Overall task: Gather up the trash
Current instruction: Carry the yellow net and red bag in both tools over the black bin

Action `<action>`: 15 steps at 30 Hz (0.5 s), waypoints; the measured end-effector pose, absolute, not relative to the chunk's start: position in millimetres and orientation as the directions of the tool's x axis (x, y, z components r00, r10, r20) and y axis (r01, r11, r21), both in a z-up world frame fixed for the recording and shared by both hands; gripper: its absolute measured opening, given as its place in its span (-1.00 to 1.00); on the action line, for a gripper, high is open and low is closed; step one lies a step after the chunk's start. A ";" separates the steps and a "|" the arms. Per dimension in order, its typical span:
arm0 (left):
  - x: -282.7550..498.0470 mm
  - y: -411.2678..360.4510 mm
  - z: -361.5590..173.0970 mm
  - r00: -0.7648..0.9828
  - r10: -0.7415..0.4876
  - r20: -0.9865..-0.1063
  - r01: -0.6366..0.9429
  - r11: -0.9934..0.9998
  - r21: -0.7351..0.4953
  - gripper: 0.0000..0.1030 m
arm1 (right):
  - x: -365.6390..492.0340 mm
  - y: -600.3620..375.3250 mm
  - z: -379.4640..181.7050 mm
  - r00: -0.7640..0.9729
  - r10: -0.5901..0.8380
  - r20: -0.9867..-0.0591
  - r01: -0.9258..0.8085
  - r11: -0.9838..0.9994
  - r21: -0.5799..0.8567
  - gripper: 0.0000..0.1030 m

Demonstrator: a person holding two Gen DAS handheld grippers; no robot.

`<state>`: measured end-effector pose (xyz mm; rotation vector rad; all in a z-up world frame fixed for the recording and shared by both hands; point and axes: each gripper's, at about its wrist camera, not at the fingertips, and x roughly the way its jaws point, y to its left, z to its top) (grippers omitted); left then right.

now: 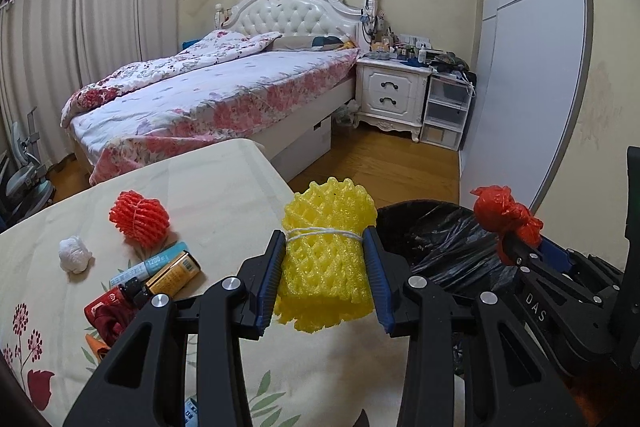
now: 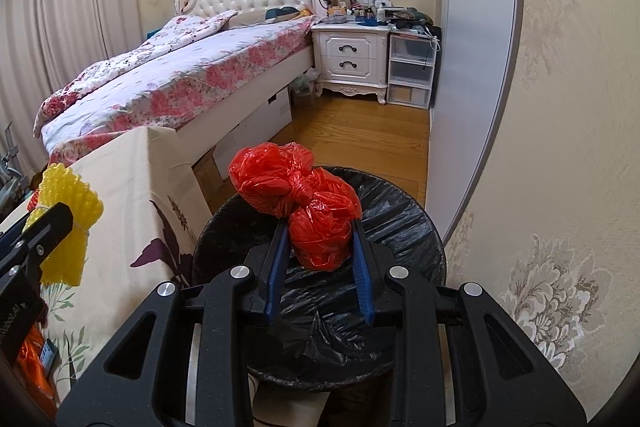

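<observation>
My left gripper (image 1: 325,239) is shut on a yellow foam net roll (image 1: 326,259) tied with white string, held over the table's right edge beside the bin; the roll also shows in the right wrist view (image 2: 66,227). My right gripper (image 2: 318,223) is shut on a knotted red plastic bag (image 2: 296,195), held above the black-lined trash bin (image 2: 400,223). The bag (image 1: 506,213) and bin (image 1: 432,239) show at the right of the left wrist view. On the table lie a red foam net (image 1: 139,217), a white crumpled ball (image 1: 75,254) and a pile of small tubes and packets (image 1: 160,277).
The table (image 1: 224,187) has a cream floral cloth. A bed (image 1: 224,87) stands behind it, with a white nightstand (image 1: 394,91) and plastic drawers (image 1: 446,113). A grey wardrobe door (image 2: 472,67) and wall stand right of the bin. Wood floor (image 2: 360,131) lies between.
</observation>
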<state>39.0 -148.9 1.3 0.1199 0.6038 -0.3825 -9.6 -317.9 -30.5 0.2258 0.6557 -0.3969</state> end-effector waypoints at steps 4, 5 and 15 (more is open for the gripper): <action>42.9 -161.1 -2.7 0.749 -0.316 -0.582 0.393 0.919 0.006 -0.22 | -6.7 -324.4 -33.3 0.718 -0.294 -0.631 0.437 0.896 0.080 -0.44; 44.5 -163.0 -3.7 0.747 -0.317 -0.584 0.395 0.919 0.007 -0.22 | -6.2 -325.9 -34.0 0.716 -0.295 -0.632 0.440 0.894 0.081 -0.44; 54.6 -181.0 -10.1 0.743 -0.306 -0.595 0.401 0.916 0.030 -0.22 | -2.9 -338.7 -38.5 0.705 -0.309 -0.638 0.464 0.882 0.086 -0.44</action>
